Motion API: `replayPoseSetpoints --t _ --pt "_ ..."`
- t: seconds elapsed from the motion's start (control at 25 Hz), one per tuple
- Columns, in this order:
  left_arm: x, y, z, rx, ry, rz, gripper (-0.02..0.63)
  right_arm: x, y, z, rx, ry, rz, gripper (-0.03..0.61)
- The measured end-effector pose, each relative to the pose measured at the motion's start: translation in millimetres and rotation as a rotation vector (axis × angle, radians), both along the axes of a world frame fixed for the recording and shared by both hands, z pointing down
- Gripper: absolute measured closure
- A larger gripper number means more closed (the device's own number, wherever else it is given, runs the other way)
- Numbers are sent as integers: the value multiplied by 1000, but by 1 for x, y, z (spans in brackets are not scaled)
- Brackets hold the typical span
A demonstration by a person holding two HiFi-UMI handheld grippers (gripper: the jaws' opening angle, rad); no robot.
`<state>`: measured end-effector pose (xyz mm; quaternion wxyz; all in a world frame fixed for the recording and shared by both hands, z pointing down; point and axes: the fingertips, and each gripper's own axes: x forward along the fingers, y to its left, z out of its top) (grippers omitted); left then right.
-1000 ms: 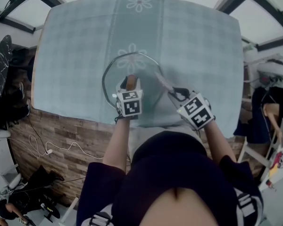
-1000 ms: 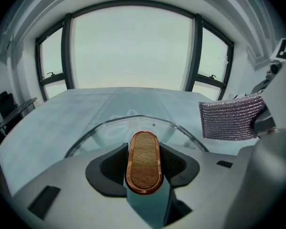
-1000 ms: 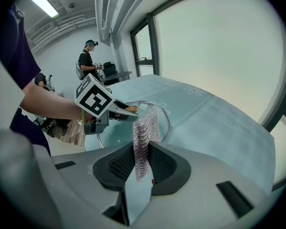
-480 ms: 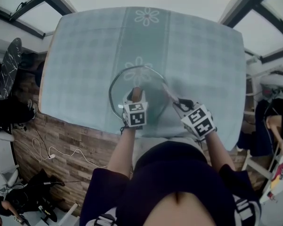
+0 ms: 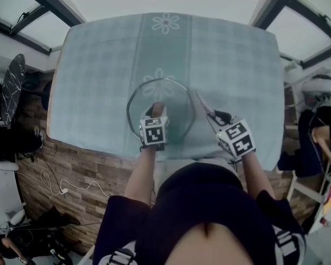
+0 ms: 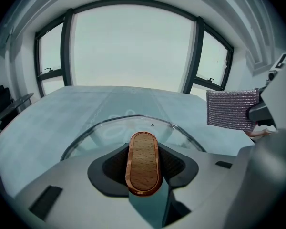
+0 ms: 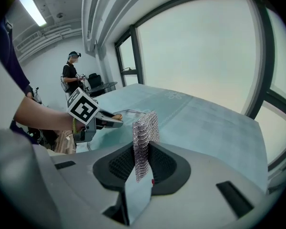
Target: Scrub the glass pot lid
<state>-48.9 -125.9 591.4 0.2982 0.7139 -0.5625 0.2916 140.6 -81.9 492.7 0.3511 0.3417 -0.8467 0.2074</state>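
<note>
Two grips: our left tongs (image 5: 155,110), just closed, clamp the glass lid's (image 5: 174,99) wooden knob (image 6: 143,161). Our right tongs (image 7: 142,165), at three o'clock, pinch a scrubber (image 7: 144,130).

Bench (image 5: 54,127): covered by a pale blue-green checked cloth (image 5: 99,81).
Cloth pattern: a plainer stripe is run from 12 to 6 o'clock, with flower motifs (image 5: 165,22) printed on it.
On the cloth: glass pot lid (image 5: 174,101), toward 6 o'clock of centre; flat or tilted cannot be told.

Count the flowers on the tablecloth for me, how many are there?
2. One flower sits near the tablecloth's far edge; the other lies at the glass lid's far rim. Another may hide under the left claw.
</note>
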Motion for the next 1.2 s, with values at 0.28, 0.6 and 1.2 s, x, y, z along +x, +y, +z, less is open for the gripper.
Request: replayPoseSetpoints --t 0.28,0.6,1.2 --pt "6 4 -20 34 123 38 447 21 2 -3 24 -3 74 499" --pt "25 8 -53 80 372 82 448 33 3 3 33 11 113 499" --pt "45 7 -101 121 859 178 446 38 -4 -11 62 -88 228 499"
